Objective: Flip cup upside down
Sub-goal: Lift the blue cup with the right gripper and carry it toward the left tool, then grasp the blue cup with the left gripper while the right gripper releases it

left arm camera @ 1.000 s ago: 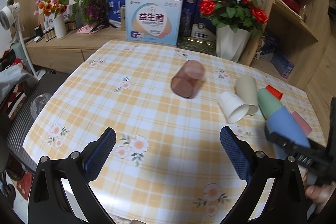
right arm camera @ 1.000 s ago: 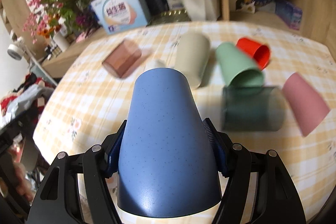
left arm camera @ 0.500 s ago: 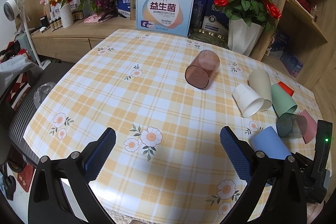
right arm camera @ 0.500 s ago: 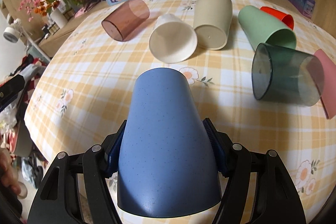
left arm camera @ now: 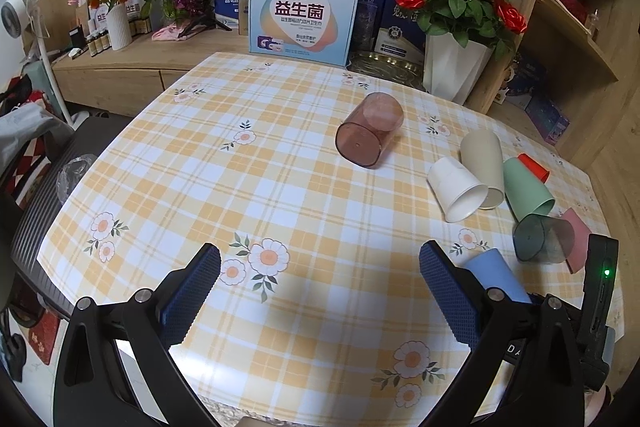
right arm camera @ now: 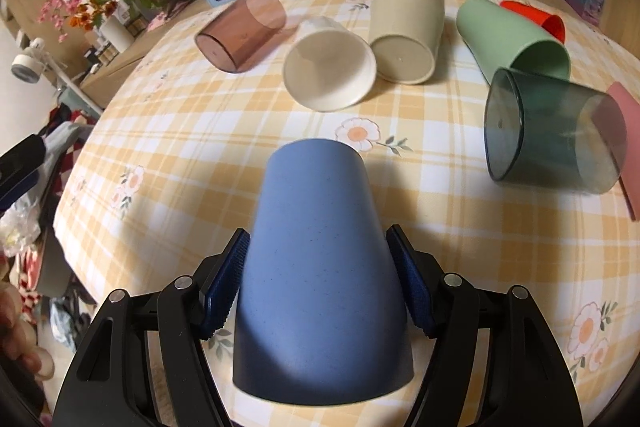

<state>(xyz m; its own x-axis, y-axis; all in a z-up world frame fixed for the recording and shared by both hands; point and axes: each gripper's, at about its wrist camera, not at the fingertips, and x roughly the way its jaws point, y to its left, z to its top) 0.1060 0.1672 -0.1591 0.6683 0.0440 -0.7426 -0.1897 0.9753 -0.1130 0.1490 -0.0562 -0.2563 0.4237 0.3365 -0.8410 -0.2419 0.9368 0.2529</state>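
Note:
A blue cup (right arm camera: 320,259) stands upside down on the checked tablecloth (right arm camera: 200,155), its closed base toward the camera's far side. My right gripper (right arm camera: 320,275) straddles it; the pads sit a little off its sides, jaws parted. It also shows in the left wrist view (left arm camera: 496,275), behind my left gripper's right finger. My left gripper (left arm camera: 320,287) is open and empty above the table's near edge.
Several cups lie on their sides: brown clear (right arm camera: 240,31), white (right arm camera: 330,67), beige (right arm camera: 406,27), green (right arm camera: 512,35), red (right arm camera: 536,17), dark clear (right arm camera: 552,135), pink (right arm camera: 624,147). Boxes and a rose vase (left arm camera: 456,75) stand behind the table.
The right gripper lowered the blue cup onto the table near the front edge, and its pads have come slightly off the cup. The left gripper stayed open.

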